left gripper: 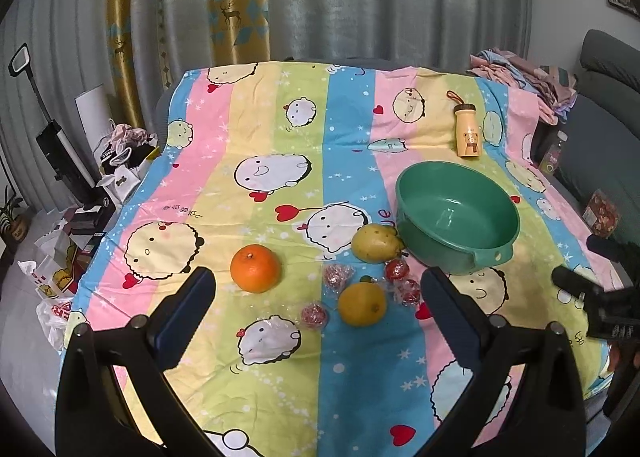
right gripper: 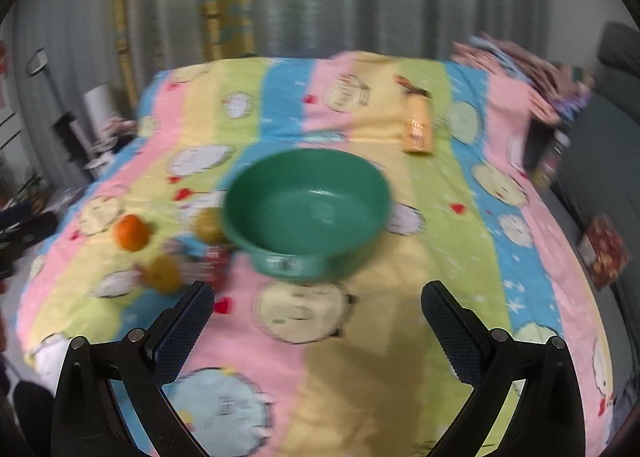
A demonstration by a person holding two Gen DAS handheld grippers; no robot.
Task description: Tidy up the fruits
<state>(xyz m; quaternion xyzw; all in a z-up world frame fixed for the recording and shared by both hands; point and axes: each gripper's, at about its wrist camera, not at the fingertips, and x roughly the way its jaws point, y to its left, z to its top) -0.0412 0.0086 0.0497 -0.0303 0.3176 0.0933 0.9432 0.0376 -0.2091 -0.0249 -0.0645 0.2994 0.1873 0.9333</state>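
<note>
Left gripper (left gripper: 316, 289) spread, empty; orange (left gripper: 255, 268) ahead. Right gripper (right gripper: 316, 297) spread, empty.

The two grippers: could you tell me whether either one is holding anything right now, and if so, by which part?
Nothing is held. The left gripper and the right gripper are both open and empty above the cloth.

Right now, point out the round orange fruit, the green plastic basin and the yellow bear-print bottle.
Round orange fruit (left gripper: 255, 268): left wrist view, middle of its peel.
Green plastic basin (left gripper: 494, 255): left wrist view, near rim tab.
Yellow bear-print bottle (left gripper: 468, 133): left wrist view, middle of its body.
</note>
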